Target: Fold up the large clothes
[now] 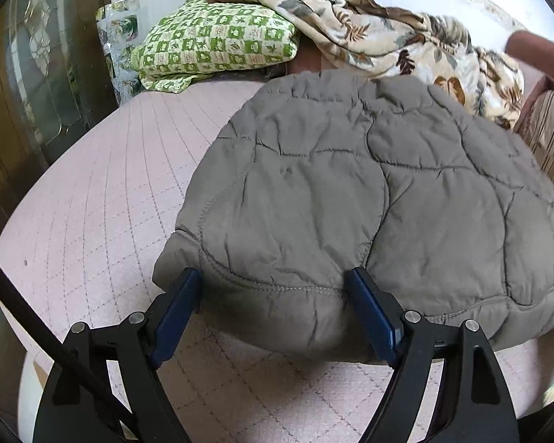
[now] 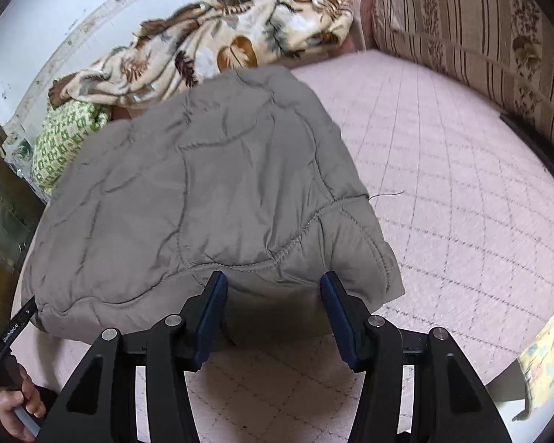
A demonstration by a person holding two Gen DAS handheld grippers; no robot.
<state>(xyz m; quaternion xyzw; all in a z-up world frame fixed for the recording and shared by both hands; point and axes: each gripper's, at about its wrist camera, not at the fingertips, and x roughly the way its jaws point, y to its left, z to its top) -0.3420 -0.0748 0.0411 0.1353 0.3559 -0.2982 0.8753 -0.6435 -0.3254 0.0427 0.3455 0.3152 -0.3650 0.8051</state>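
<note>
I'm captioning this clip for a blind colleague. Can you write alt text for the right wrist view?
The right claw, open, reaches the near edge of a grey quilted jacket lying on a pink quilted bed cover. Behind it lie a leaf-print blanket and a green patterned pillow, with a striped cushion at right.

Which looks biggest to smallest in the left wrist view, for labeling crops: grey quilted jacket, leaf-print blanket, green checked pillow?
1. Grey quilted jacket, though it is nearest the camera.
2. Leaf-print blanket.
3. Green checked pillow, only somewhat smaller-looking than the blanket.
</note>
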